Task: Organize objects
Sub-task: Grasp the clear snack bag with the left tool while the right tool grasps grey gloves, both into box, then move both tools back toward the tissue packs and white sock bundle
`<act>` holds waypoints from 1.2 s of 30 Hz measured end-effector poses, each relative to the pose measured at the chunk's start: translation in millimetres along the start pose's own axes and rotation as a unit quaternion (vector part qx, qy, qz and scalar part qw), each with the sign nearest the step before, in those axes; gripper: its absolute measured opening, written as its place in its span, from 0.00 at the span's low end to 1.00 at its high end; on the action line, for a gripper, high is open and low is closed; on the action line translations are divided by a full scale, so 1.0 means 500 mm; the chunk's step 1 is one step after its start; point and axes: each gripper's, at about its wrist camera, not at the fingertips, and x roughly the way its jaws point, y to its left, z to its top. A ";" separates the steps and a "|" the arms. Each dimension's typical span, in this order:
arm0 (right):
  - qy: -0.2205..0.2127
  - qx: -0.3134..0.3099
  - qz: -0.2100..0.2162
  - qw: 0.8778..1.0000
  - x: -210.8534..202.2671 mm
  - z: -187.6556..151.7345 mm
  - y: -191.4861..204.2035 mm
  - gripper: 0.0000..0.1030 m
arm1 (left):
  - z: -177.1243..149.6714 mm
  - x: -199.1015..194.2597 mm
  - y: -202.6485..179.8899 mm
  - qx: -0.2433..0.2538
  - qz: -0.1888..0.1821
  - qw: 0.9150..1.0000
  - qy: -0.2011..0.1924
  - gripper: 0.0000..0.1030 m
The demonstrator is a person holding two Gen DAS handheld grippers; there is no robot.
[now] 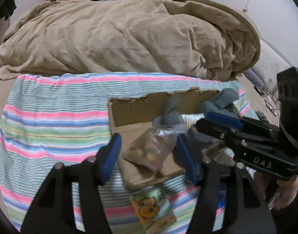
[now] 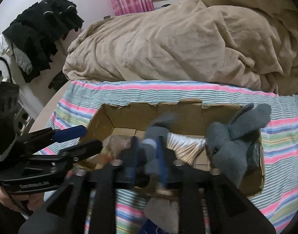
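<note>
- While both grippers hang over the cardboard box (image 2: 129, 115), each seems to be dropping something in.
- Left gripper (image 1: 149, 154): fingers apart, a clear packet (image 1: 149, 150) of brownish bits lying loose between them inside the box, pads not pressing it.
- Right gripper (image 2: 147, 156): blurred, fingers a little apart around a small grey plush (image 2: 154, 134) above the box floor; grip looks slack, though I can't be sure it's free.
- Already in the box: a bundle of cotton swabs (image 2: 187, 146) and a bigger grey plush toy (image 2: 232, 142) at its right end.
- Good form here, I'd say: let things settle, lift straight up clear of the walls.
- An orange cartoon packet (image 1: 149, 208) waits just outside the box's near wall.
</note>
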 end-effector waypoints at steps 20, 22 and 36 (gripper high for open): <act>-0.026 0.006 -0.020 0.999 -0.143 -0.049 0.020 0.49 | -0.056 -0.176 -0.047 -0.031 0.022 0.998 -0.043 0.72; -0.026 0.004 -0.026 0.999 -0.160 -0.058 0.023 0.49 | -0.068 -0.190 -0.052 -0.036 0.028 0.998 -0.048 0.72; -0.051 -0.009 -0.061 0.997 -0.293 -0.124 0.040 0.74 | -0.163 -0.240 -0.075 -0.050 0.063 0.996 -0.049 0.88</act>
